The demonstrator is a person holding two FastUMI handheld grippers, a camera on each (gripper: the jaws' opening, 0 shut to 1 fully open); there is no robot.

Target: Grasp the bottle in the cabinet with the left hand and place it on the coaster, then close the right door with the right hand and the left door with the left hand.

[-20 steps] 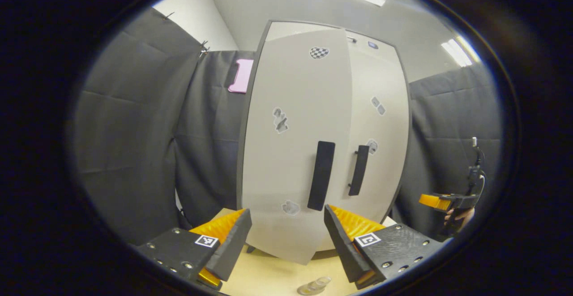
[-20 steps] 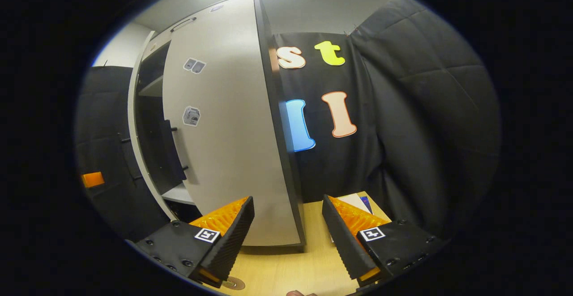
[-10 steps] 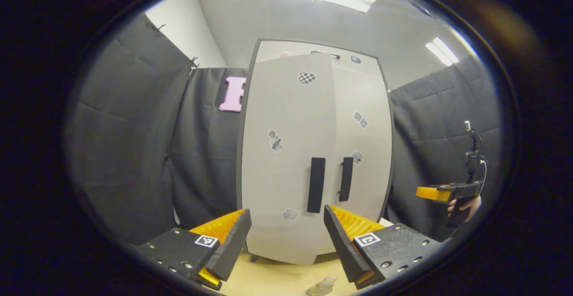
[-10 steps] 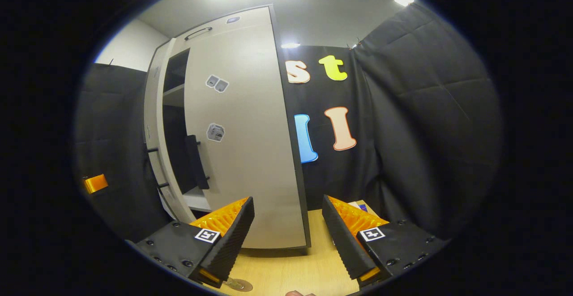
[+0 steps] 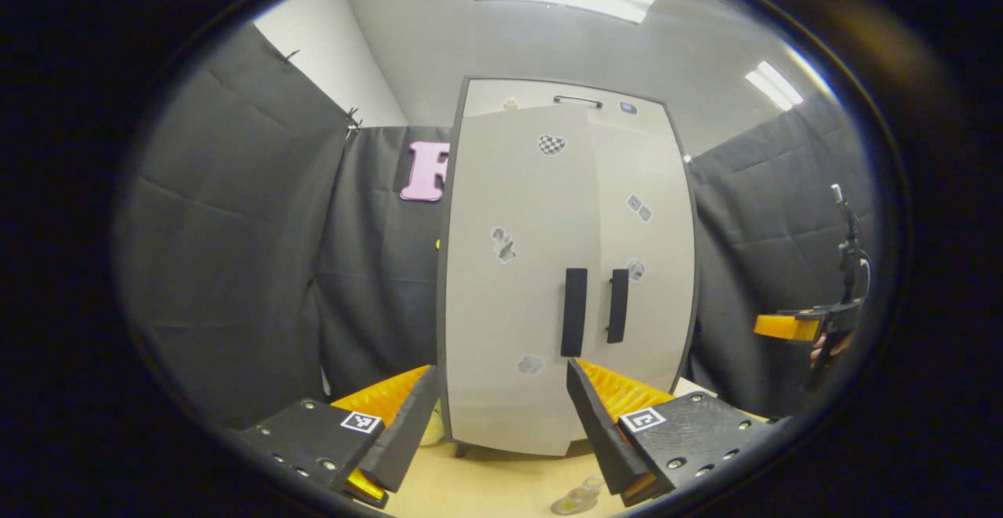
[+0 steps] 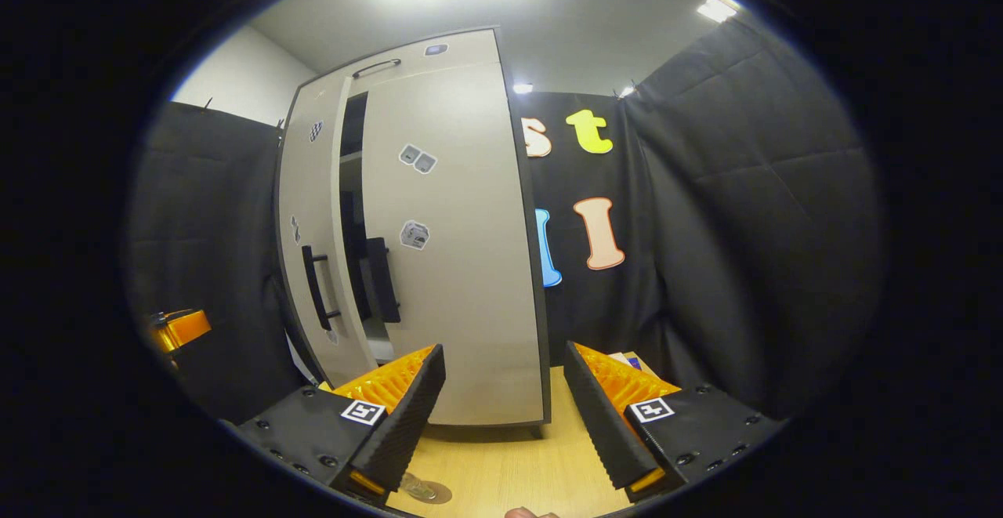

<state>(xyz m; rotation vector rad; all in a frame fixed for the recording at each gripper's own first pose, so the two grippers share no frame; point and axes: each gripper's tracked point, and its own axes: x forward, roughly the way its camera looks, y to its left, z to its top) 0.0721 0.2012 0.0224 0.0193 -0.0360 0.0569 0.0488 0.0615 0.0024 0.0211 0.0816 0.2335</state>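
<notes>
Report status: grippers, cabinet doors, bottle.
Left gripper and right gripper open, empty. Pale grey cabinet's right door looks shut; left door narrowly ajar. Clear bottle on wooden table. Nothing blocking.

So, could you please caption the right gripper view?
Open right claw facing the cabinet, a narrow gap between its doors.

A tall pale cabinet [image 6: 439,212] stands on a light wooden surface [image 6: 517,463] inside a booth draped in black cloth. Its right door [image 6: 462,251] sits nearly flush, while the left door [image 6: 309,236] stands slightly ajar, a dark gap between them. Each door carries a black vertical handle. The right gripper [image 6: 505,416] hangs before the cabinet, jaws apart and empty. The left gripper [image 6: 179,328] shows at the far left edge.
</notes>
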